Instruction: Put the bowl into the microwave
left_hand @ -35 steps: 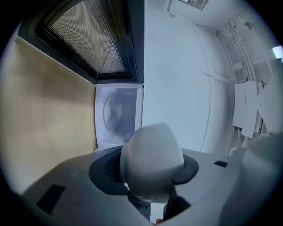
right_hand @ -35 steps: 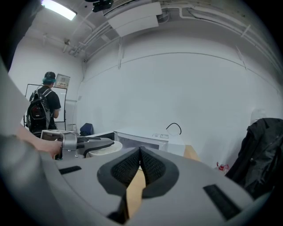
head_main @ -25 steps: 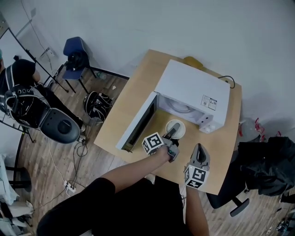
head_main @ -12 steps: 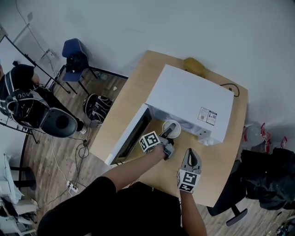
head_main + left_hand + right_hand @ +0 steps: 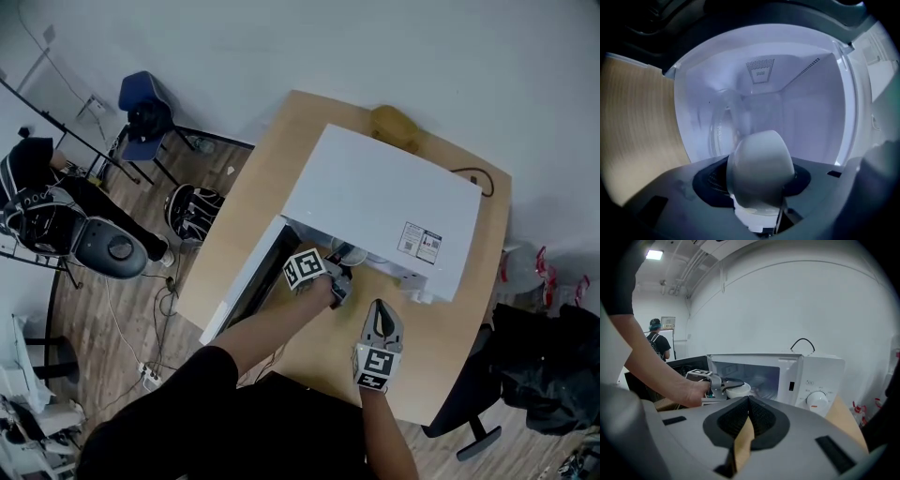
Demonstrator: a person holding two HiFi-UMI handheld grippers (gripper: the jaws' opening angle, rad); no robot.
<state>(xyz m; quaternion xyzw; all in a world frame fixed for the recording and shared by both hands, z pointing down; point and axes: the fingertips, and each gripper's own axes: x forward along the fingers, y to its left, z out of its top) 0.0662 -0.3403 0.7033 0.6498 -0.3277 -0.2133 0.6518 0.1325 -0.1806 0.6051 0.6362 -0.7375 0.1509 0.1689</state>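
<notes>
White microwave (image 5: 375, 206) stands on a pale wooden worktop (image 5: 450, 328). Its door (image 5: 246, 281) is swung wide open, to the left in the head view.

Your left tool (image 5: 337, 274) reaches into the open front and is clamped on a small white bowl (image 5: 760, 161), gripping it at the near rim. The bowl is at the mouth of the oven chamber. From above, only a sliver of it shows under the microwave's top edge. The left gripper view looks past the bowl to the white inner walls and the round glass plate (image 5: 723, 123) on the chamber floor. The bowl appears to be carried in the air, short of the glass plate, but you cannot tell whether anything touches it underneath.

Your right tool (image 5: 382, 314) is outside, over the worktop in front of the microwave's control side. Its jaws meet at the tips with nothing between them.

The step in hand looks like the insertion itself: the bowl is entering the chamber but is not yet set down. The next move likely calls for you to:
- take the left tool deeper into the chamber, holding the bowl level;
- lower the bowl onto the middle of the glass plate;
- let the jaws go and draw the tool straight back, clear of the frame and the open door.

The right tool seems to have no part in this. It is probably best kept out of the left arm's way.
</notes>
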